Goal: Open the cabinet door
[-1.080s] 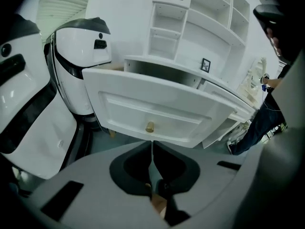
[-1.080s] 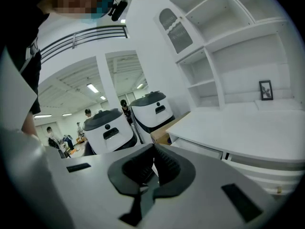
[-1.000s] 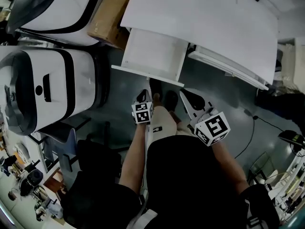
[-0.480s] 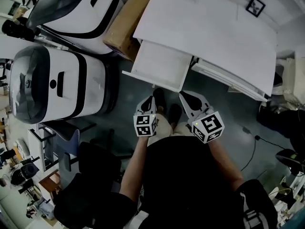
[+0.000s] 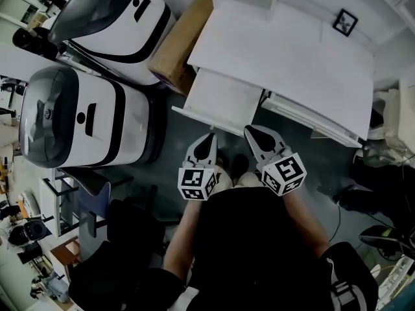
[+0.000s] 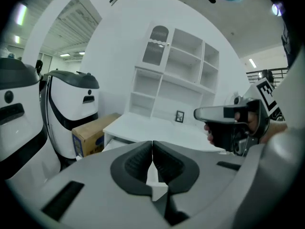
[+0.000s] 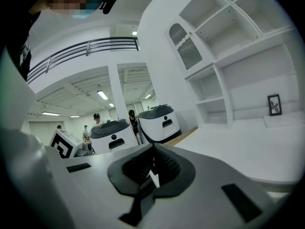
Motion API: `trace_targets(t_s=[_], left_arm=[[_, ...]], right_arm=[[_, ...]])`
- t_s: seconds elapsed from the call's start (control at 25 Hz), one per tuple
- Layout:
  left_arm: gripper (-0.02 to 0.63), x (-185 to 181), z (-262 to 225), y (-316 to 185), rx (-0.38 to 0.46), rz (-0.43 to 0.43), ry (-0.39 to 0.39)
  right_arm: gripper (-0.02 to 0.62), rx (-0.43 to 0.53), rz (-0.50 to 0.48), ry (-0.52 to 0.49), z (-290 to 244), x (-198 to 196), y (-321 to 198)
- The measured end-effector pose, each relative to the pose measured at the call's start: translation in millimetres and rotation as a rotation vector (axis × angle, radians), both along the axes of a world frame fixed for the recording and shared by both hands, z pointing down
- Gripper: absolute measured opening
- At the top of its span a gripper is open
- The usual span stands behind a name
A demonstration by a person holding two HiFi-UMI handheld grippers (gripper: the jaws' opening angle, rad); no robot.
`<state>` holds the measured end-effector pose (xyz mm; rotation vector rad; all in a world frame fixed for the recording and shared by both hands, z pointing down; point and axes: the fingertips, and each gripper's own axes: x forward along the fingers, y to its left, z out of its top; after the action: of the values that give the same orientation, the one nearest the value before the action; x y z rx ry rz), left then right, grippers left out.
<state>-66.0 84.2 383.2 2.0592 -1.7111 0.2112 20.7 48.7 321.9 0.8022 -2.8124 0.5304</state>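
Clenched shut, empty: jaws of left gripper (image 5: 208, 138) and right gripper (image 5: 250, 130). At 12 o'clock, opened cabinet door (image 5: 220, 102) under white tabletop (image 5: 292, 50); cardboard box (image 5: 178, 44) at 11 o'clock.

Head camera: high up, facing steeply down onto the white surface (image 5: 285, 57), with the left gripper (image 5: 209, 138) and right gripper (image 5: 249, 131) close below. Left gripper camera: low, nearly level, looks across the surface to the shelves (image 6: 176, 66). Right gripper camera: same shelves, seen obliquely from close in. All three share the small framed picture (image 5: 345, 22).
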Motion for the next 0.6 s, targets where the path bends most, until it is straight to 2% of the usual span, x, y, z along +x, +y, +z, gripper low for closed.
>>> trace_targets(t_s=[0.24, 0.6], left_arm=[[0.025, 4, -32, -3, 0.06, 0.022, -0.002], [0.025, 9, -33, -4, 0.063, 0.054, 0.005]], right_arm=[[0.015, 0.055, 0.004, 0.008, -12, 0, 2], [0.015, 0.067, 0.025, 0.021, -10, 1, 8]])
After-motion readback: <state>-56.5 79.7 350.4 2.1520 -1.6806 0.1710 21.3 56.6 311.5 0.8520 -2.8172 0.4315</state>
